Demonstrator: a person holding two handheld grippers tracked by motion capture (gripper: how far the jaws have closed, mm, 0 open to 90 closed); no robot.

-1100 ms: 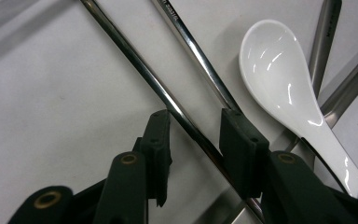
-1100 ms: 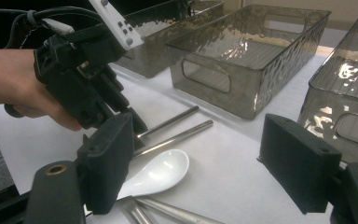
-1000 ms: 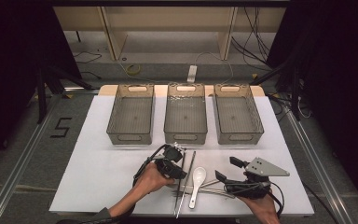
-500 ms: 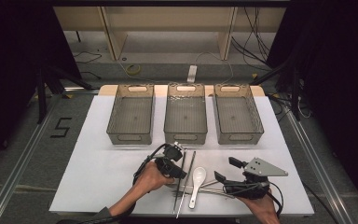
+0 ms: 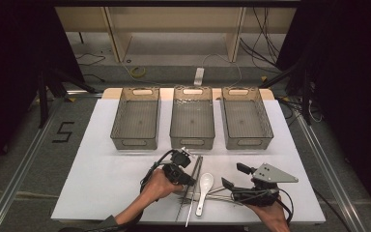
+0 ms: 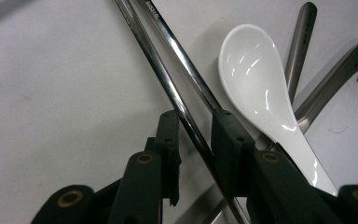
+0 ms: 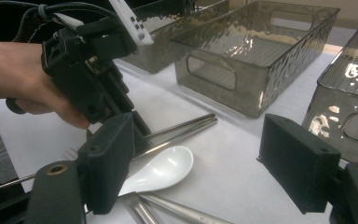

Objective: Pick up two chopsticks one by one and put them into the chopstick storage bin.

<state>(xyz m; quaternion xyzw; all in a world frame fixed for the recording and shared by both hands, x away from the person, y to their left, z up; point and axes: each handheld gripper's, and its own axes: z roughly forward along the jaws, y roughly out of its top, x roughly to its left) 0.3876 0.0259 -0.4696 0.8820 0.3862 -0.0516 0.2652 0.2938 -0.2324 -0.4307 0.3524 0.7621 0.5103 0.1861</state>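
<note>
The chopstick (image 6: 177, 100), stamped with unreadable digits, lies between the closing left tongs (image 6: 196, 135); right tongs (image 7: 205, 163) spread.

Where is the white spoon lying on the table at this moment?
In the high view the white spoon lies near the table's front edge, between the left gripper and right gripper, just right of the metal chopsticks, over metal handles.

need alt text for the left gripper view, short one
The left gripper has its two black jaws either side of a pair of shiny metal chopsticks on a white table, closing in with a small gap left at each pad. A glossy white ceramic soup spoon lies to the right, over grey metal handles.
</note>
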